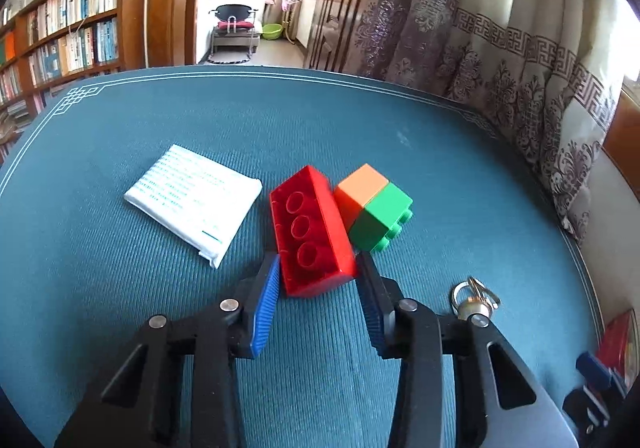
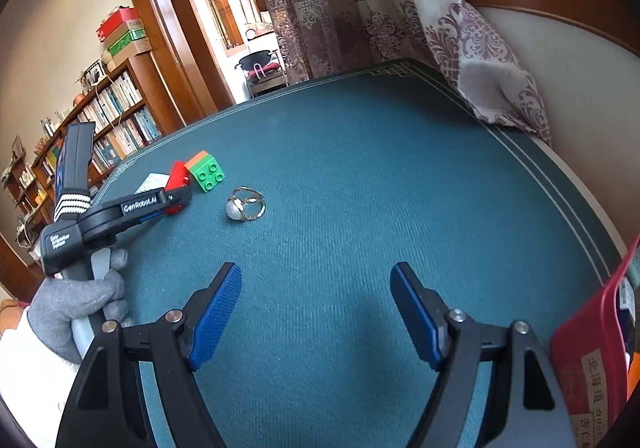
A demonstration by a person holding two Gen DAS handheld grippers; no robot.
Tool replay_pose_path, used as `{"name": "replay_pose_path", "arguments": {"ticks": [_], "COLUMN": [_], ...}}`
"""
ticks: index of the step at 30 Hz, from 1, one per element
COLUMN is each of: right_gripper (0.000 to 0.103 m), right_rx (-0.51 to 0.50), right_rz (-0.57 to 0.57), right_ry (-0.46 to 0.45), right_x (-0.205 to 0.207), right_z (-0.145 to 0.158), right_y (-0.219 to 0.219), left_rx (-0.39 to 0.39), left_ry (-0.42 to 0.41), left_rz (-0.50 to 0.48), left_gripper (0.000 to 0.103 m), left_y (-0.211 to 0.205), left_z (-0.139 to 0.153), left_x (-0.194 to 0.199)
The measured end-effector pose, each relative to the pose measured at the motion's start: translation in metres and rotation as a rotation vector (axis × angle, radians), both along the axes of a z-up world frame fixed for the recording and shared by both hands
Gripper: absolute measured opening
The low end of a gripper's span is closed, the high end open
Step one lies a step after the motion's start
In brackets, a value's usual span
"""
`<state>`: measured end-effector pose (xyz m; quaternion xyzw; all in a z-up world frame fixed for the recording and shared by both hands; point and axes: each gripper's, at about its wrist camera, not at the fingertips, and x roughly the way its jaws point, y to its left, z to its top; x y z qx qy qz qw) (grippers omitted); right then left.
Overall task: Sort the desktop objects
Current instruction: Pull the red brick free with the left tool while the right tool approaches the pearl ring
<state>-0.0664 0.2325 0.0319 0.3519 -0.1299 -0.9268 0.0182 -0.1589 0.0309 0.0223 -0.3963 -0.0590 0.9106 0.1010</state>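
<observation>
A red brick (image 1: 310, 232) lies on its side on the teal table mat (image 1: 120, 308), hollow underside toward the camera. My left gripper (image 1: 318, 268) has its blue fingertips on either side of the brick's near end, touching or nearly so. An orange-and-green brick (image 1: 374, 206) leans against the red one, also seen in the right wrist view (image 2: 206, 170). A white wipe packet (image 1: 192, 198) lies to the left. A pearl ring (image 2: 244, 204) lies to the right, near the left gripper's right finger. My right gripper (image 2: 316, 288) is open and empty, hovering over bare mat.
A red box (image 2: 588, 352) stands at the table's right edge. A patterned curtain (image 1: 500, 48) hangs along the far right side. Bookshelves (image 1: 60, 32) stand beyond the table's left edge. A gloved hand (image 2: 80, 296) holds the left gripper.
</observation>
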Motion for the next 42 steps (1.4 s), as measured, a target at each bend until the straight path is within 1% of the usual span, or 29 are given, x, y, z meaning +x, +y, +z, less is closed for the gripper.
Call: {"name": "replay_pose_path", "arguments": {"ticks": [5, 10, 15, 20, 22, 24, 25, 30, 34, 35, 37, 38, 42], "right_gripper": [0.080, 0.080, 0.080, 0.080, 0.080, 0.080, 0.080, 0.080, 0.080, 0.079, 0.079, 0.079, 0.078], "right_rx": [0.015, 0.011, 0.032, 0.061, 0.068, 0.055, 0.050, 0.052, 0.054, 0.053, 0.062, 0.071, 0.170], "right_rz": [0.032, 0.073, 0.110, 0.140, 0.141, 0.145, 0.148, 0.163, 0.169, 0.171, 0.174, 0.178, 0.188], "right_ry": [-0.008, -0.034, -0.039, -0.035, -0.044, -0.057, -0.056, -0.061, -0.084, -0.092, -0.098, -0.102, -0.130], "right_x": [-0.017, -0.043, -0.067, -0.086, -0.093, -0.097, -0.098, -0.101, -0.108, -0.110, -0.112, -0.113, -0.118], "right_z": [0.005, 0.002, -0.004, -0.006, -0.009, -0.010, -0.010, -0.011, -0.014, -0.015, -0.015, -0.016, -0.017], "right_y": [-0.012, -0.025, -0.038, -0.046, -0.046, -0.045, -0.045, -0.047, -0.048, -0.049, -0.051, -0.052, -0.067], "left_rx": [-0.017, -0.054, -0.100, -0.107, -0.109, -0.115, -0.116, -0.120, -0.149, -0.161, -0.172, -0.164, -0.157], "left_ry": [0.015, 0.037, 0.030, 0.005, -0.013, -0.022, -0.025, -0.044, -0.013, -0.004, 0.005, 0.005, 0.006], "left_rz": [-0.044, -0.106, -0.156, -0.136, -0.132, -0.127, -0.131, -0.119, -0.112, -0.115, -0.107, -0.108, -0.109], "left_gripper": [0.040, 0.040, 0.040, 0.041, 0.043, 0.052, 0.054, 0.054, 0.054, 0.054, 0.041, 0.034, 0.034], "left_y": [0.002, 0.005, 0.002, -0.007, -0.008, -0.005, -0.004, 0.003, 0.006, 0.008, 0.007, 0.006, 0.003], "left_z": [0.011, 0.023, 0.020, 0.013, 0.010, 0.007, 0.005, -0.002, -0.004, -0.005, -0.005, -0.005, -0.004], "left_x": [0.015, 0.038, 0.063, 0.069, 0.067, 0.064, 0.063, 0.051, 0.051, 0.052, 0.054, 0.055, 0.057]}}
